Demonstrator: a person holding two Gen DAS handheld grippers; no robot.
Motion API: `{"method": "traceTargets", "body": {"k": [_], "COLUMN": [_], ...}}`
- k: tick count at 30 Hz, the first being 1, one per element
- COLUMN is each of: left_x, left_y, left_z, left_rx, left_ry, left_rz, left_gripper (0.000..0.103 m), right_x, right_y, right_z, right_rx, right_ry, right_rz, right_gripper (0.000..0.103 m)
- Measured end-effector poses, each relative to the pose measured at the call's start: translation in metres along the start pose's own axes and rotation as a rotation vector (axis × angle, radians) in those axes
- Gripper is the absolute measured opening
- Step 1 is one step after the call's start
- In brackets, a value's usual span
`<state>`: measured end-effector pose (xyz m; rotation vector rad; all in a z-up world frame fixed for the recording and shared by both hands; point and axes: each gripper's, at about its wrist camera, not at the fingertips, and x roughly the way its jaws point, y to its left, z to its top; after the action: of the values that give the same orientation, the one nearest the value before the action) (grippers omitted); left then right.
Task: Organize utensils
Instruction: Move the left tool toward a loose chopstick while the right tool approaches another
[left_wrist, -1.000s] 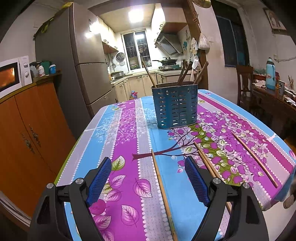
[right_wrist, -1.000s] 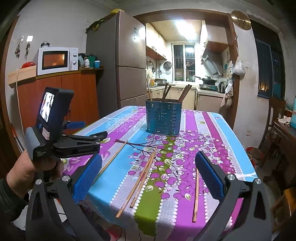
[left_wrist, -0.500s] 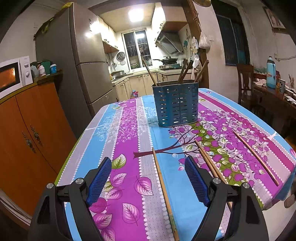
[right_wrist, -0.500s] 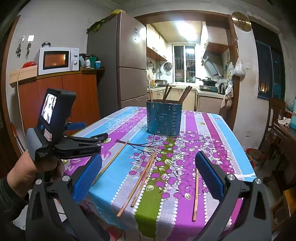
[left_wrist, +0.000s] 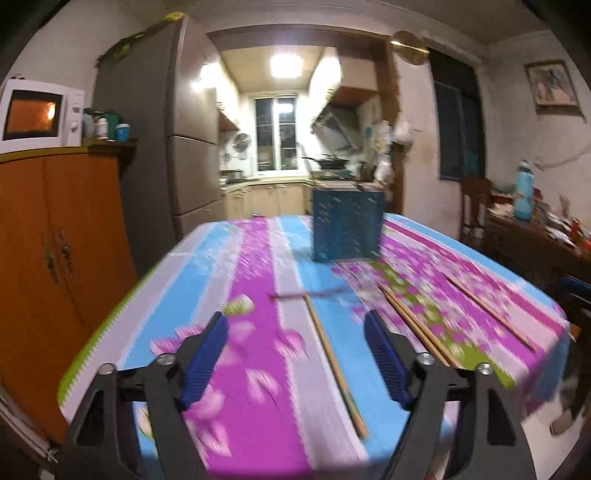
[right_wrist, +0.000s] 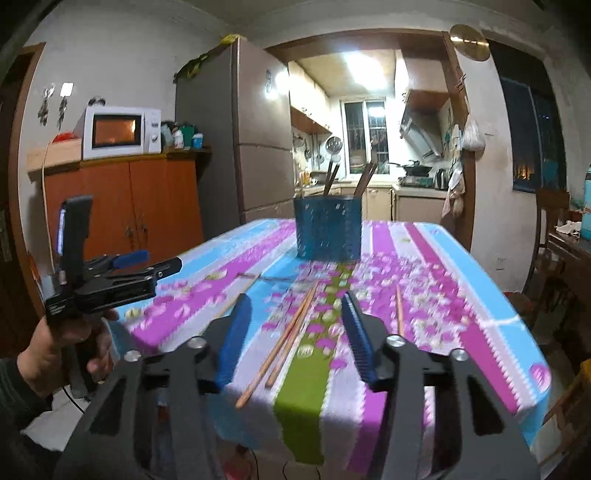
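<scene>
A blue perforated utensil holder (left_wrist: 345, 225) stands far back on the flowered tablecloth (left_wrist: 255, 266), with dark chopsticks (right_wrist: 330, 177) upright in it. Loose wooden chopsticks lie near the front edge. One single chopstick (left_wrist: 332, 362) runs between the fingers of my left gripper (left_wrist: 295, 317), whose jaws are closing above it without touching. My right gripper (right_wrist: 295, 299) is closing too, hovering over a pair of chopsticks (right_wrist: 291, 336) with nothing pinched. Another single chopstick (right_wrist: 399, 306) lies just right of it. In the right wrist view a hand (right_wrist: 62, 350) holds the left gripper (right_wrist: 173, 266).
An orange cabinet (right_wrist: 122, 206) with a microwave (right_wrist: 118, 131) stands left of the table, a tall fridge (right_wrist: 258, 147) behind it. A dark side table (left_wrist: 535, 236) with a blue bottle (left_wrist: 524, 192) and a chair are at the right. The table's front edge drops off close to both grippers.
The right jaws have narrowed a lot and the left jaws slightly. Both grippers have sunk lower; the left one has also swung, so the holder looks smaller and farther. Nothing was picked up.
</scene>
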<state>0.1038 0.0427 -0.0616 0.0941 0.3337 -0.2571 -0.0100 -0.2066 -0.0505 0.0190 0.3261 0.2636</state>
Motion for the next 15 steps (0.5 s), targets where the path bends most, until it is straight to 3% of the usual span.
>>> {"method": "traceTargets", "body": {"k": [3,8,13,15], "left_x": [-0.016,-0.032,-0.032,-0.026], "left_y": [-0.021,-0.07,-0.108,-0.117], "left_z": [-0.024,-0.056,-0.074,-0.078], "left_rx": [0.031,0.098,0.148,0.167], "left_ry": [-0.011,-0.014,-0.025,-0.021], "left_rz": [-0.067,-0.21,-0.235,-0.213], "left_gripper": [0.073,0.073,0.073,0.066], "right_x": [0.012,0.013,0.005,0.003], "right_y": [0.0,-0.017,-0.036,-0.042], "right_z": [-0.019,-0.03,-0.031,-0.033], "right_rx": [0.007,0.058,0.074,0.079], "right_ry": [0.057,0.065,0.057,0.06], "right_rz": [0.012,-0.031,-0.084,-0.098], "right_gripper": [0.034,0.034,0.034,0.034]}}
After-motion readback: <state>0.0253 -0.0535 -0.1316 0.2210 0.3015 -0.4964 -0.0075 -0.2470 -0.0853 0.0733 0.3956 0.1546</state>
